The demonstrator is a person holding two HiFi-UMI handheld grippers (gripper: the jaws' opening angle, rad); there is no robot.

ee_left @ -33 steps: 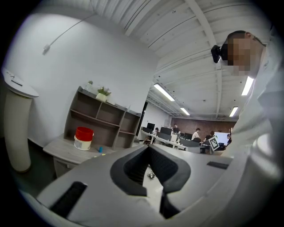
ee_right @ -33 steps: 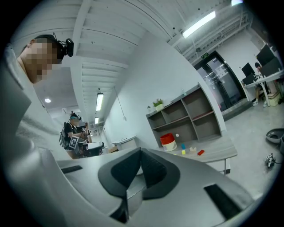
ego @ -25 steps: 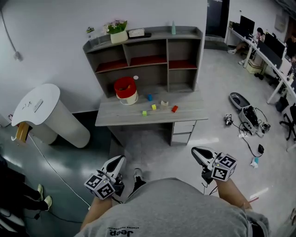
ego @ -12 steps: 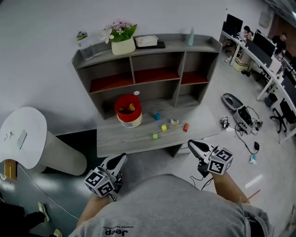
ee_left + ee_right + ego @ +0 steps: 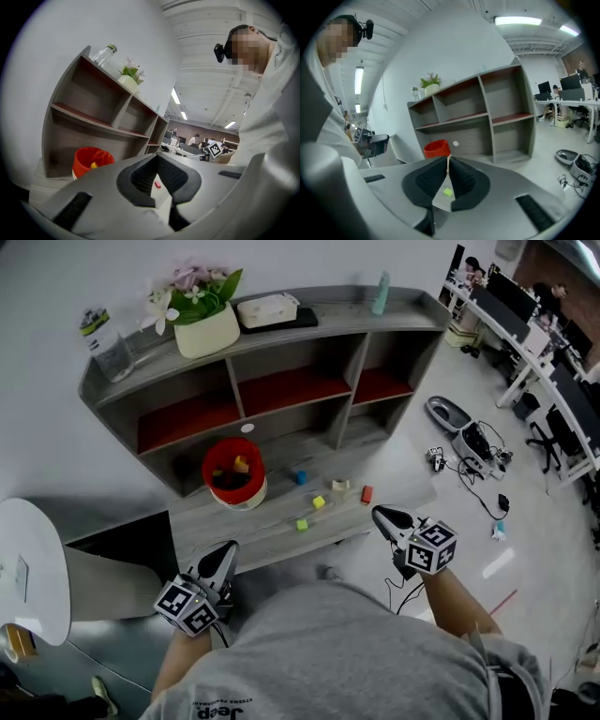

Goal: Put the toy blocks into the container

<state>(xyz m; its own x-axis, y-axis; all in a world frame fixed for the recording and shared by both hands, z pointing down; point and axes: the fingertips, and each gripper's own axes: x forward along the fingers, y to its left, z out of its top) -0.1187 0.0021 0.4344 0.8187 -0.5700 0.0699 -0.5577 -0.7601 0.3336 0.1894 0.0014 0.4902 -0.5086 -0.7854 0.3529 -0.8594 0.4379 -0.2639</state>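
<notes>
Short of the red container (image 5: 233, 474), nothing held
My left gripper (image 5: 225, 554) is clenched, my right gripper (image 5: 382, 515) is just parting — likely for toy blocks (image 5: 318, 502) right of it.

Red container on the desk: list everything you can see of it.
The red container is a round, open-topped tub, red above with a cream band at its base, and looks like plastic. It stands upright on the left part of the grey desk, before the shelf unit's lower left bay. Inside are a yellow block and darker pieces I can't identify. Nothing outside touches it; the blue block lies apart to its right.
</notes>
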